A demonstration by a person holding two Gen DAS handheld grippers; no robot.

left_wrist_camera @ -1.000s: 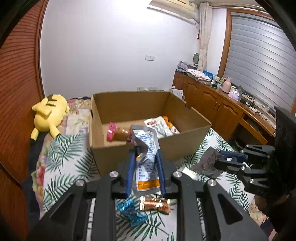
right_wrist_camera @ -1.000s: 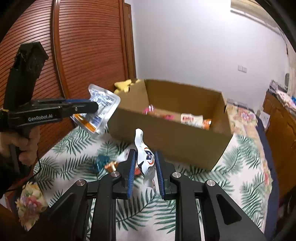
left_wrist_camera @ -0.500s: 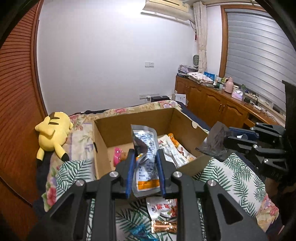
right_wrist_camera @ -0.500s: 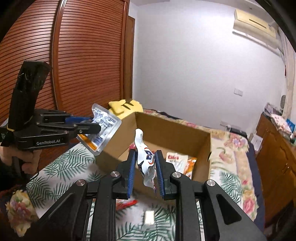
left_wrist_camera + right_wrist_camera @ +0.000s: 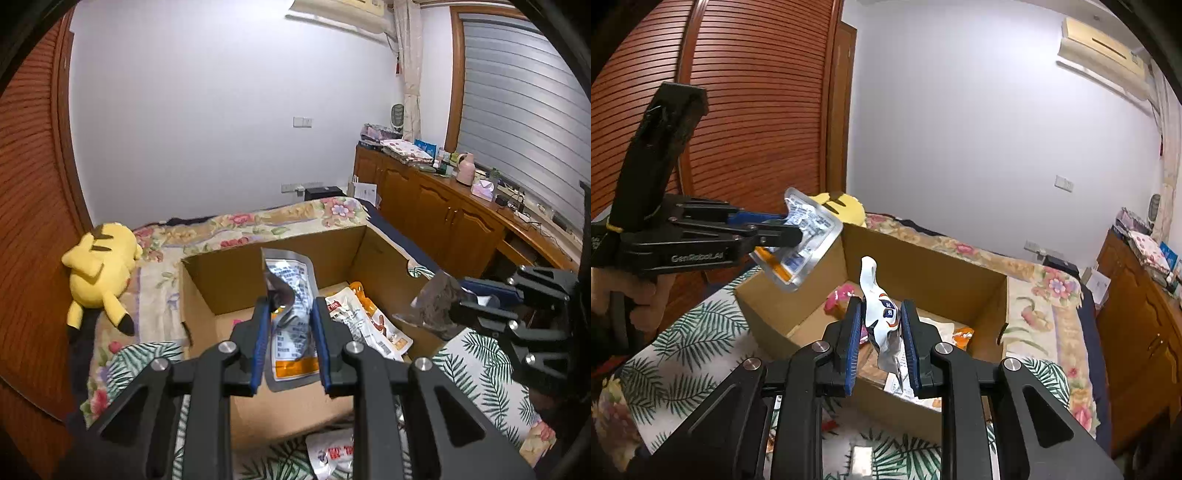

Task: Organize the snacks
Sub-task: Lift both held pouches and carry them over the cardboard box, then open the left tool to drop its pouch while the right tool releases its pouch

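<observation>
Above the open brown cardboard box [image 5: 229,284] that sits on the palm-leaf bedspread [image 5: 690,339], both hand-held grippers carry a snack apiece. The left hand-held gripper [image 5: 289,343] is clamped on a flat silver foil pouch with blue print and an orange band [image 5: 291,332], whose long axis runs forward along the fingers, its free top edge reaching out over the box's near-left part. The right hand-held gripper [image 5: 880,343] is pinched on a crumpled white packet with navy and orange markings [image 5: 881,317], standing roughly upright between the blue pads [image 5: 854,343], with the box's open middle directly ahead and below. In the right wrist view the left hand-held gripper comes in from the left side and its pouch tilts down over the box's left wall — so the two tools approach the same opening from different sides, apart from each other. Inside the box already lie a pink-wrapped snack [image 5: 842,297] and a white and orange bag [image 5: 364,321]; more packets [image 5: 332,452] lie on the bedspread in front of the box. The drop looks close for both — the right packet seems better centred over the cavity, while the left pouch hangs nearer the wall and may want carrying slightly further in. A yellow plush toy [image 5: 99,266] lies well clear on the bed.
</observation>
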